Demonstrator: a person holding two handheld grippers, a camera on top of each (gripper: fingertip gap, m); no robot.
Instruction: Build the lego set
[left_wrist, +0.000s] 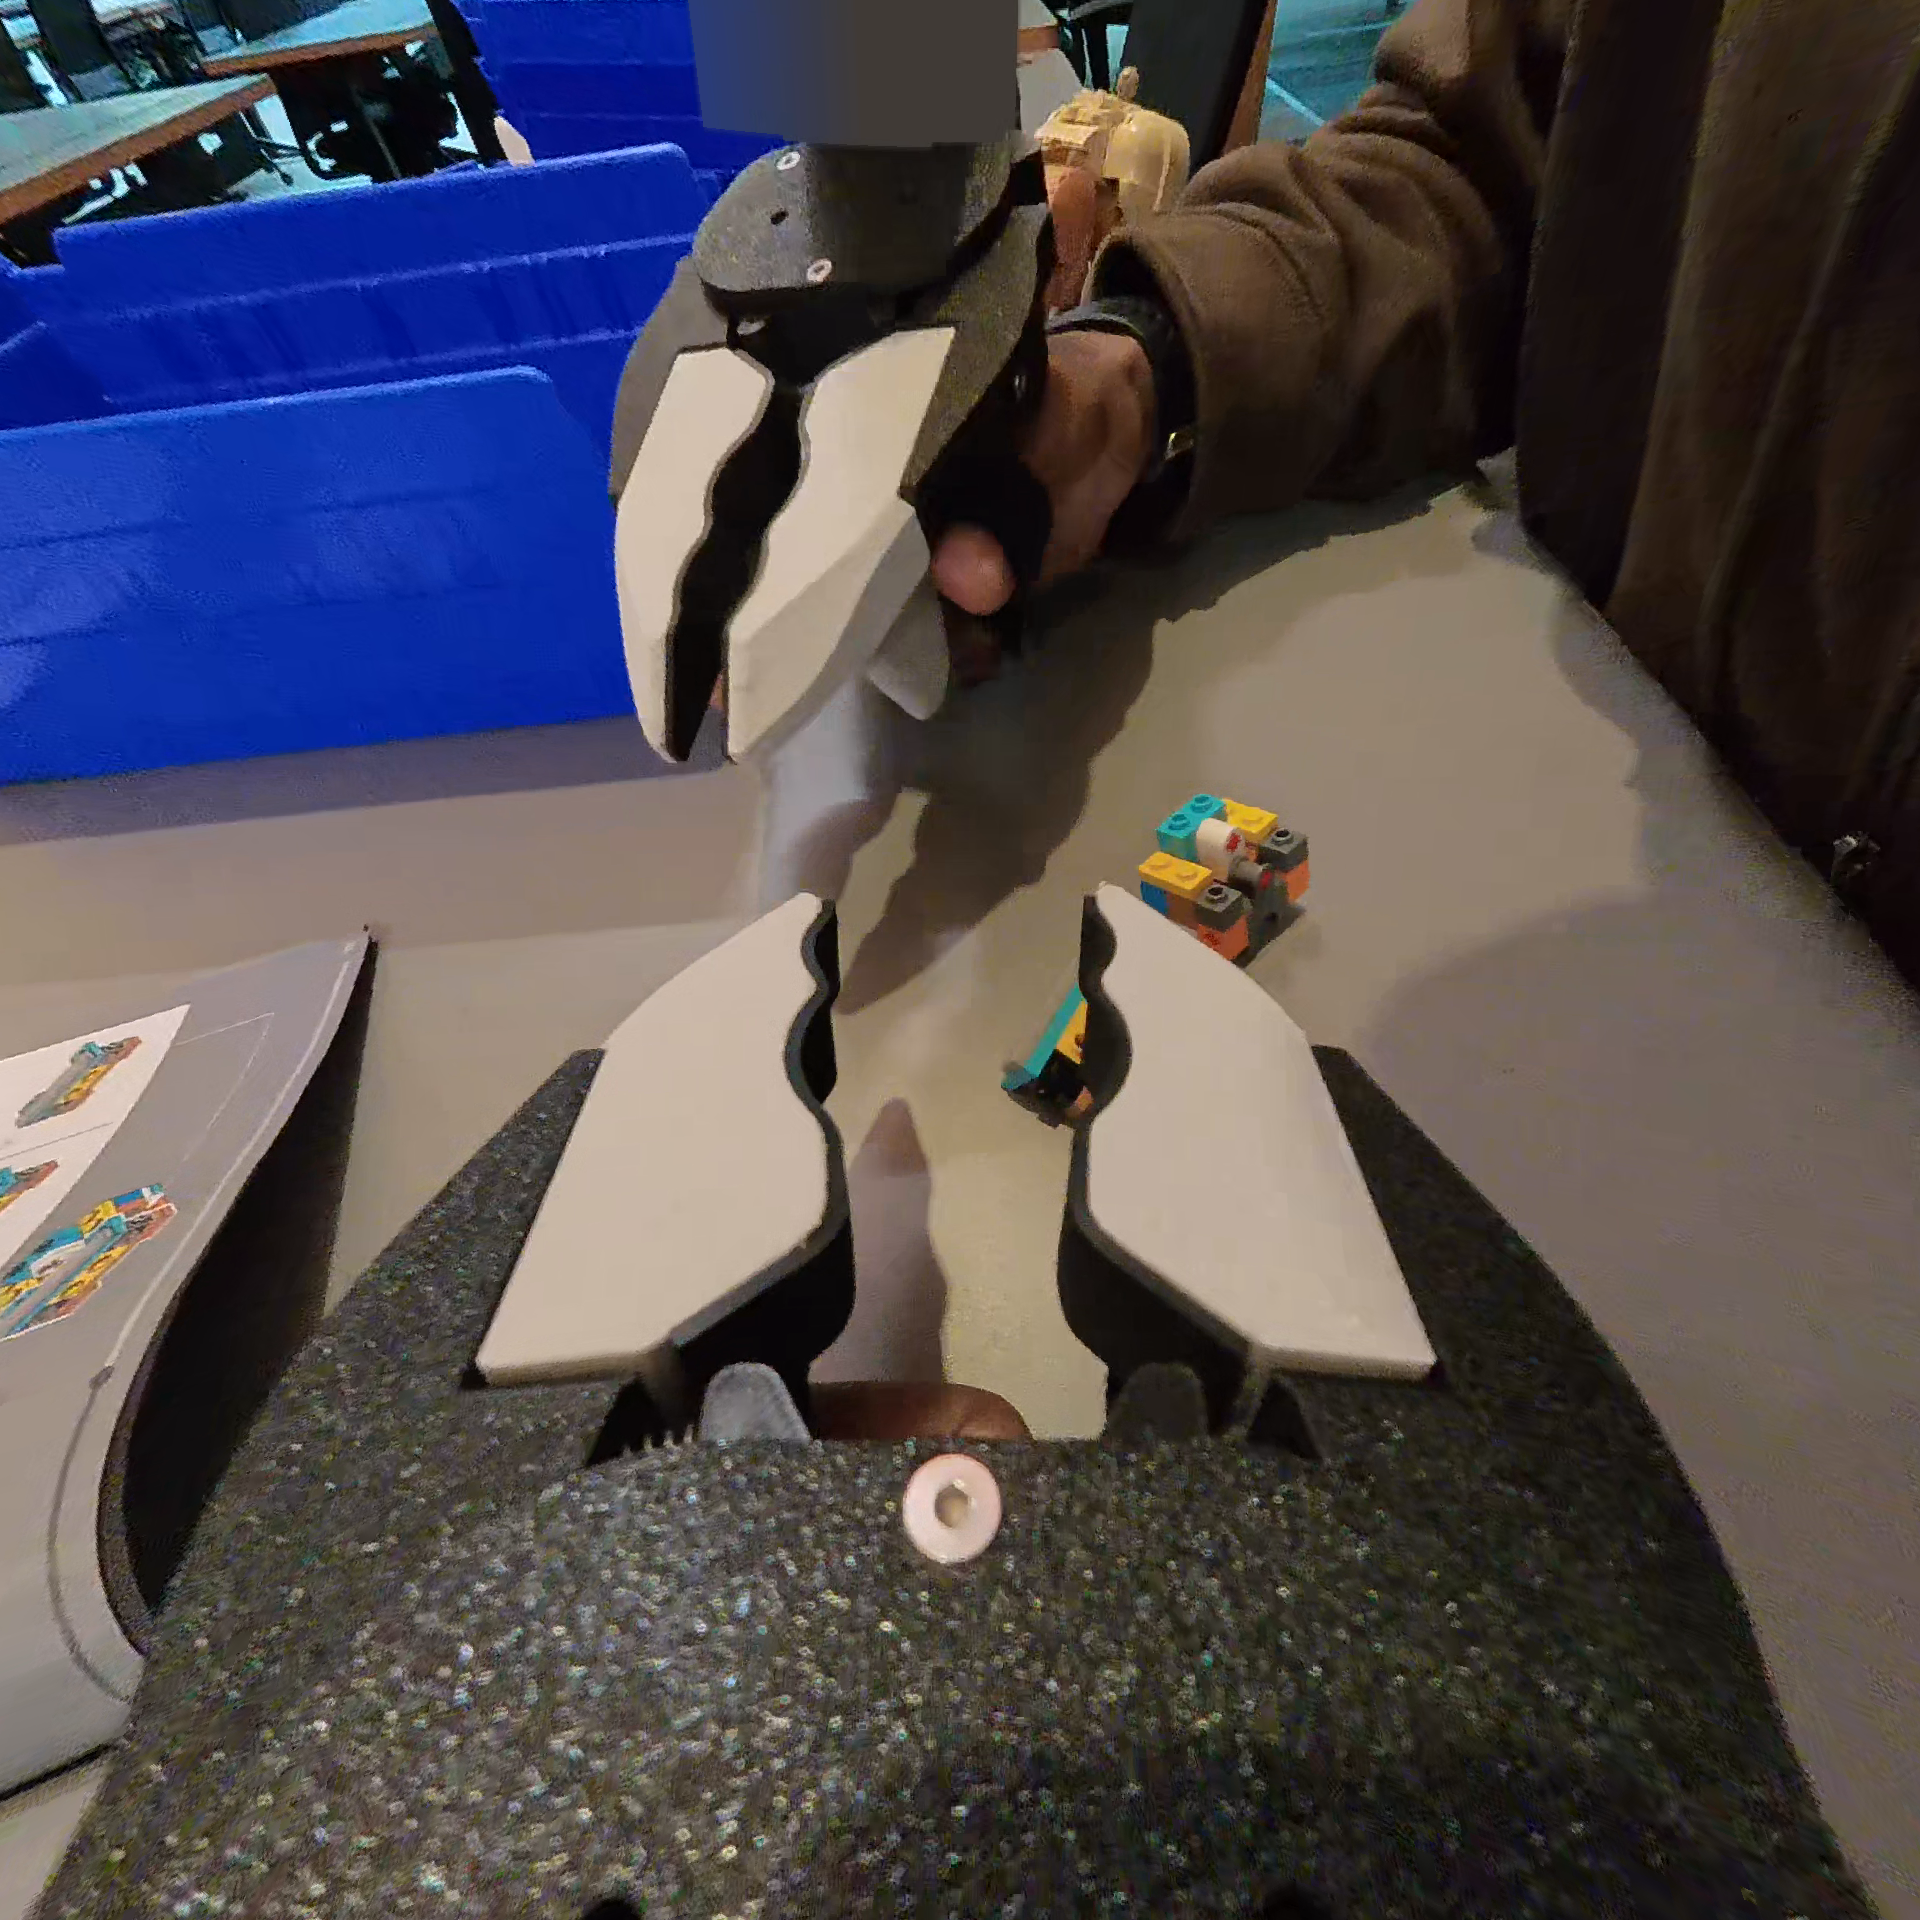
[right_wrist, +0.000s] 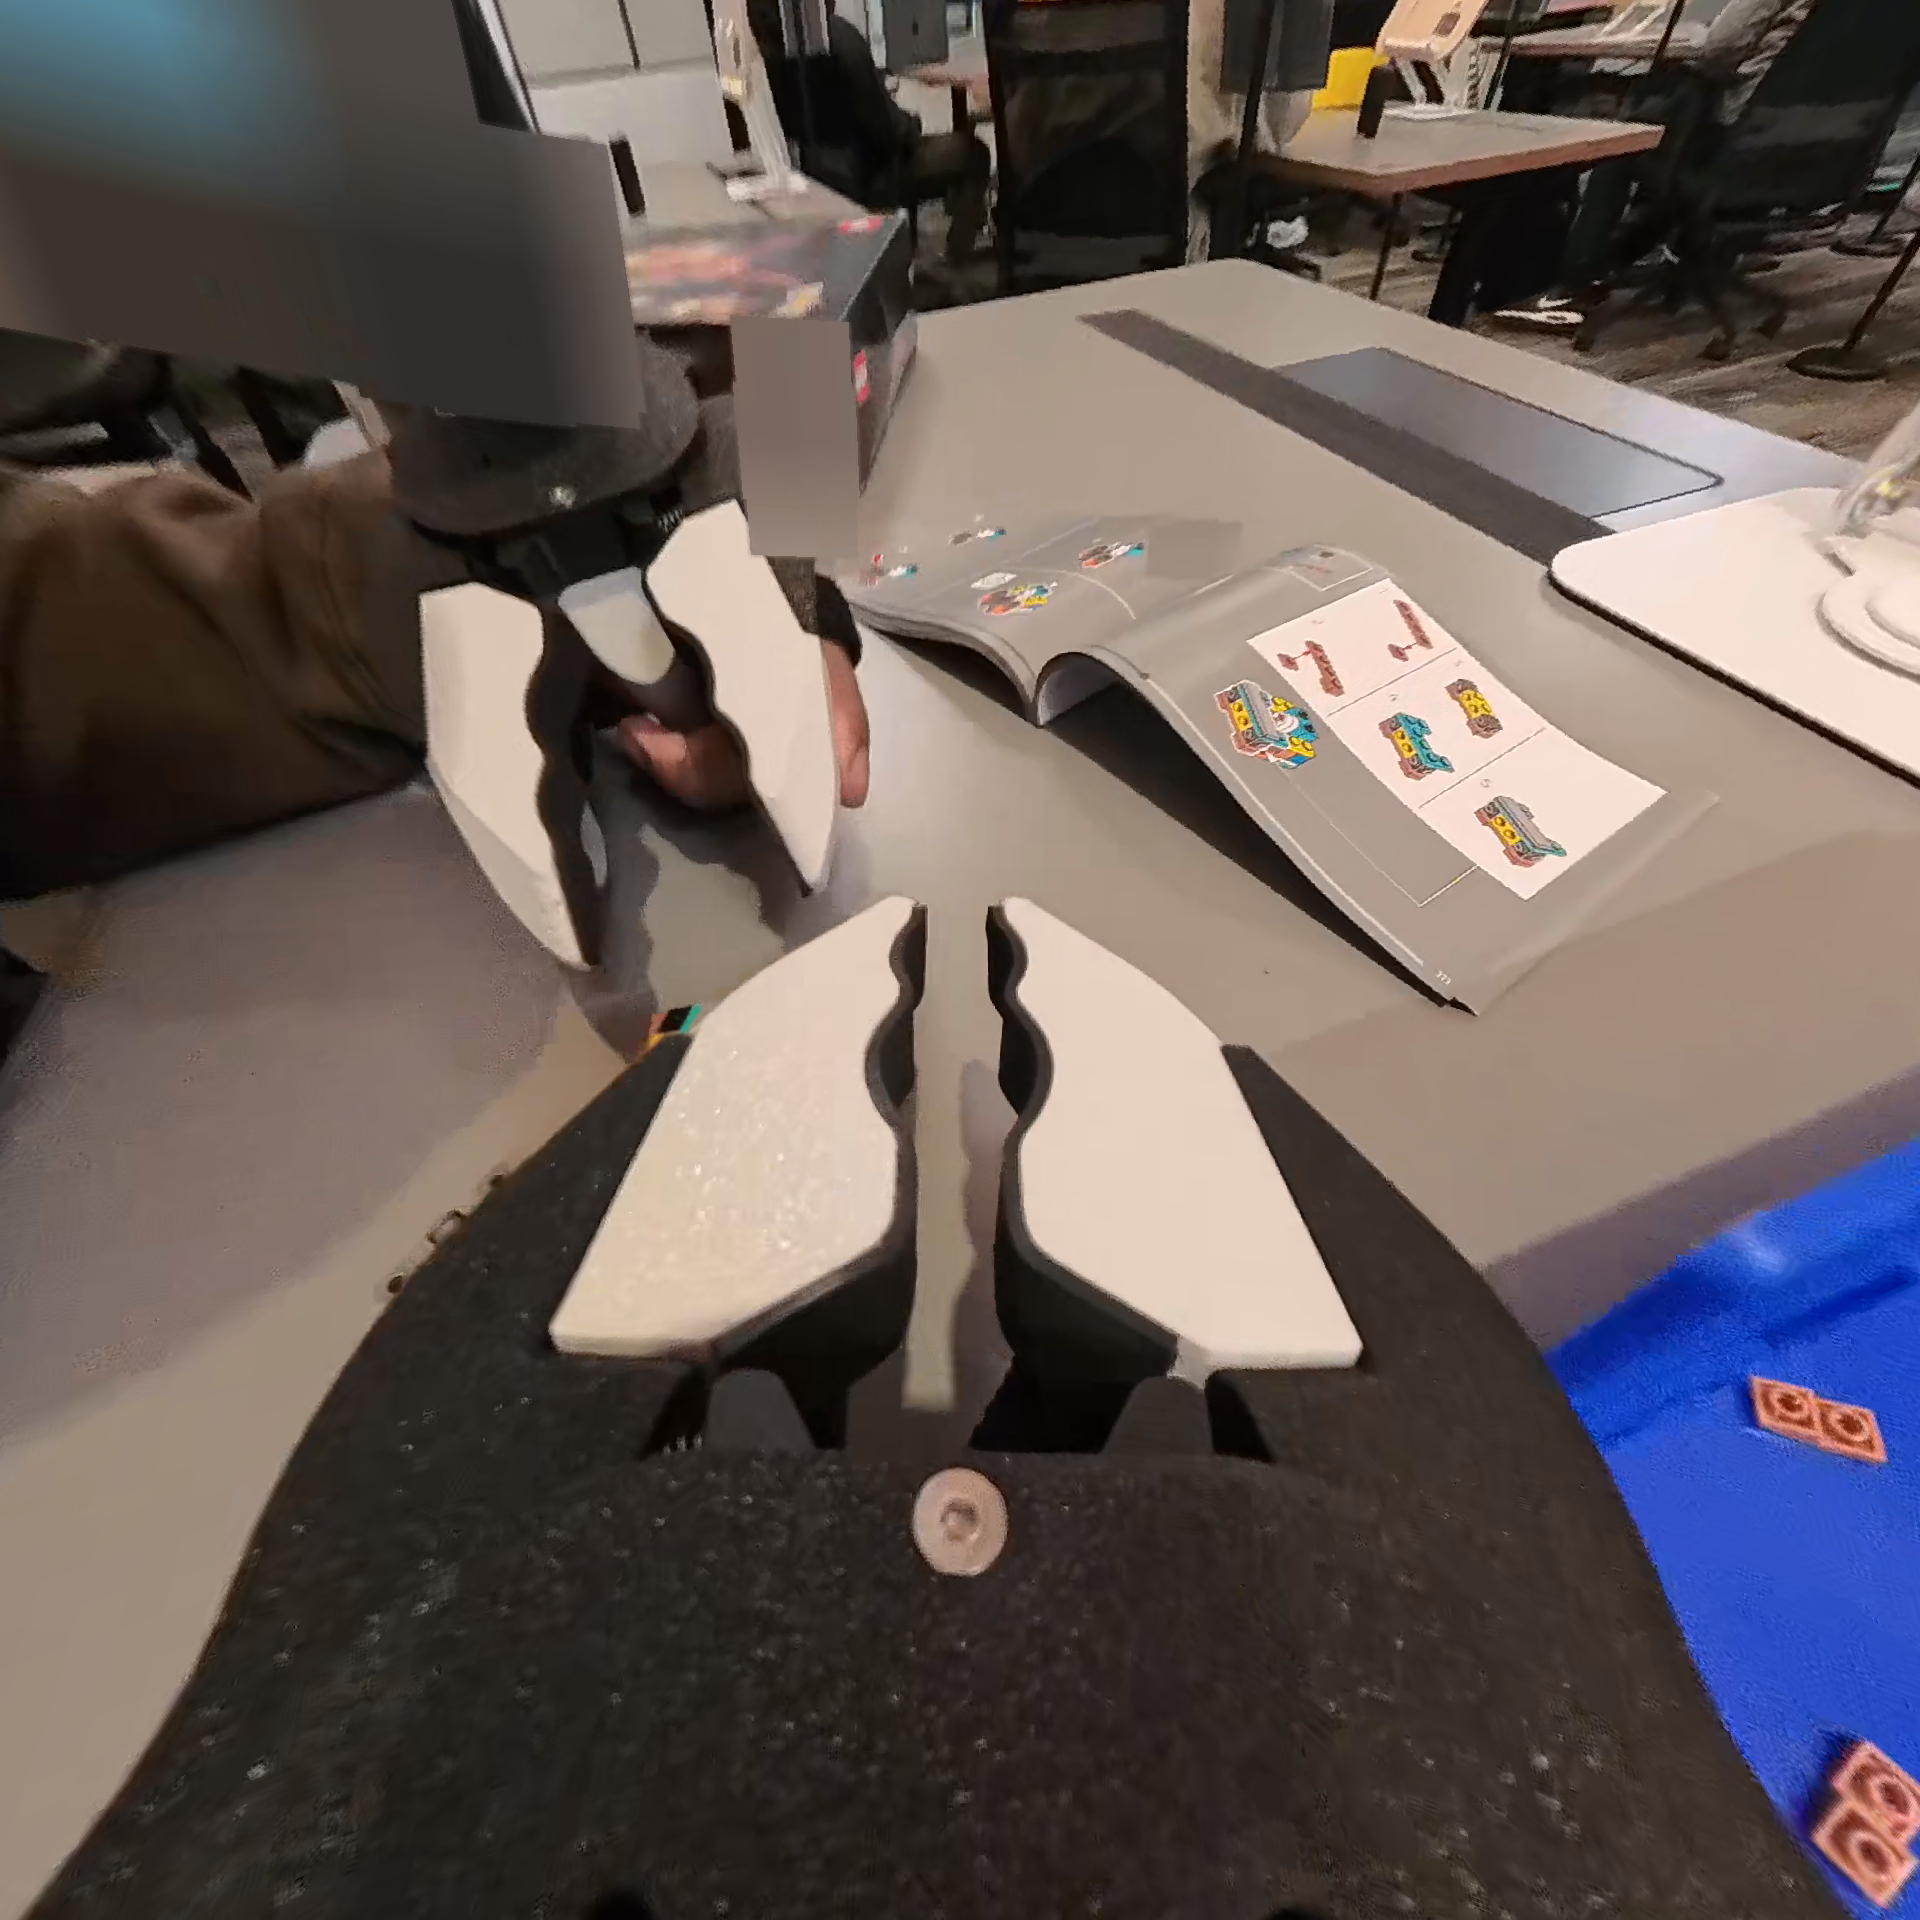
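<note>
While your left gripper (left_wrist: 956, 925) hovers with its fingers wide apart over a small loose piece (left_wrist: 1049, 1060) at frame centre, the built block (left_wrist: 1226, 873) sits just right of it on the grey table (left_wrist: 1455, 1143); your right gripper (right_wrist: 954, 914), fingers nearly together and empty, hangs near the open manual (right_wrist: 1351, 748), likely kept close for checking the step

A grey desk (left_wrist: 1455, 1195) is carrying a small multicoloured lego block assembly (left_wrist: 1226, 873) ahead-right of the left fingers (left_wrist: 707, 1143), a teal-and-orange lego strip (left_wrist: 1049, 1060) just beside them, and an open instruction booklet (right_wrist: 1351, 727) lying ahead-right of the right fingers (right_wrist: 1143, 1143).
</note>
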